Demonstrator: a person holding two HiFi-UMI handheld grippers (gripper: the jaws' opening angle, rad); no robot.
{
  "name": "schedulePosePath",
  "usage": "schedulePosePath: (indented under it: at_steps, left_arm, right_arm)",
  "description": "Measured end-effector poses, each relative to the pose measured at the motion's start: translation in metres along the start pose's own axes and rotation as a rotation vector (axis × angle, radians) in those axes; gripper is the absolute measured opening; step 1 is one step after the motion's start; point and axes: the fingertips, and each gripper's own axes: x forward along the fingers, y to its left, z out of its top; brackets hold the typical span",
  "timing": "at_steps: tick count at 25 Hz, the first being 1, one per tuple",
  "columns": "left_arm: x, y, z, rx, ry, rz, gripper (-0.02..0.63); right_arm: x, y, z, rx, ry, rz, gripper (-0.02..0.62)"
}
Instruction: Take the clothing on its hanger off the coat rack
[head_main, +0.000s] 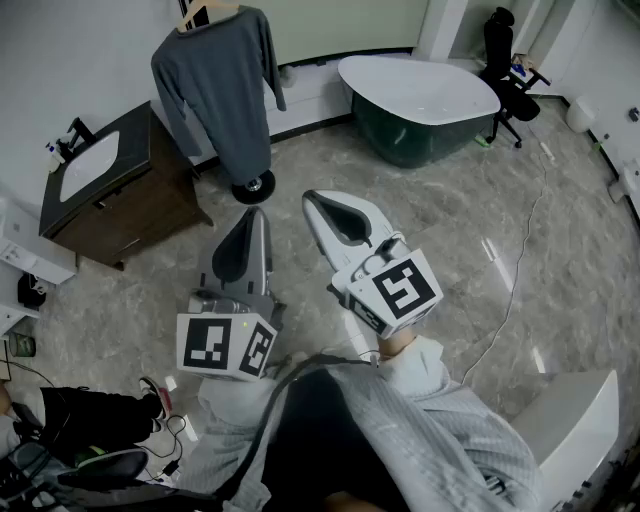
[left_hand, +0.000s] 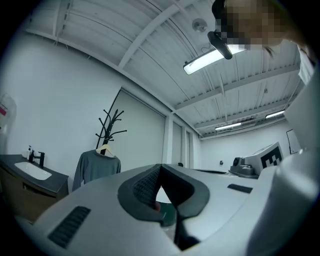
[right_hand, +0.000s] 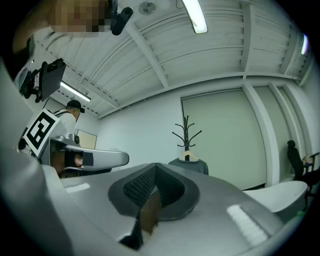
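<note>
A grey long-sleeved top (head_main: 222, 92) hangs on a wooden hanger (head_main: 203, 10) from the black coat rack, whose round base (head_main: 254, 186) stands on the floor. The left gripper view shows the top (left_hand: 97, 167) under the rack's branches (left_hand: 111, 125); the right gripper view shows it (right_hand: 189, 165) too. My left gripper (head_main: 257, 217) and right gripper (head_main: 312, 202) are both shut and empty, held side by side well short of the rack and pointing toward it.
A dark wooden vanity with a white basin (head_main: 95, 185) stands left of the rack. A white bathtub (head_main: 420, 95) sits at the back right, with a black office chair (head_main: 505, 60) beyond it. A white cable (head_main: 515, 280) runs across the marble floor.
</note>
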Motion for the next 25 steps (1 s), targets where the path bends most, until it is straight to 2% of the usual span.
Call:
schedulePosePath:
  at_steps: [8, 16, 21, 25]
  left_arm:
    - [0.008, -0.007, 0.000, 0.012, 0.010, -0.006, 0.005]
    - [0.018, -0.008, -0.008, 0.010, 0.014, 0.001, 0.005]
    - [0.025, -0.012, -0.028, -0.012, 0.033, 0.016, 0.005]
    - [0.045, 0.006, -0.041, -0.025, 0.058, 0.023, 0.005]
  right_arm:
    - [-0.003, -0.010, 0.004, 0.009, 0.002, -0.016, 0.000]
    - [-0.006, -0.018, 0.006, 0.017, -0.055, 0.001, 0.000]
    - [-0.015, -0.026, -0.013, 0.047, -0.029, 0.000, 0.001]
    - [0.003, -0.042, -0.032, 0.068, 0.006, -0.005, 0.002]
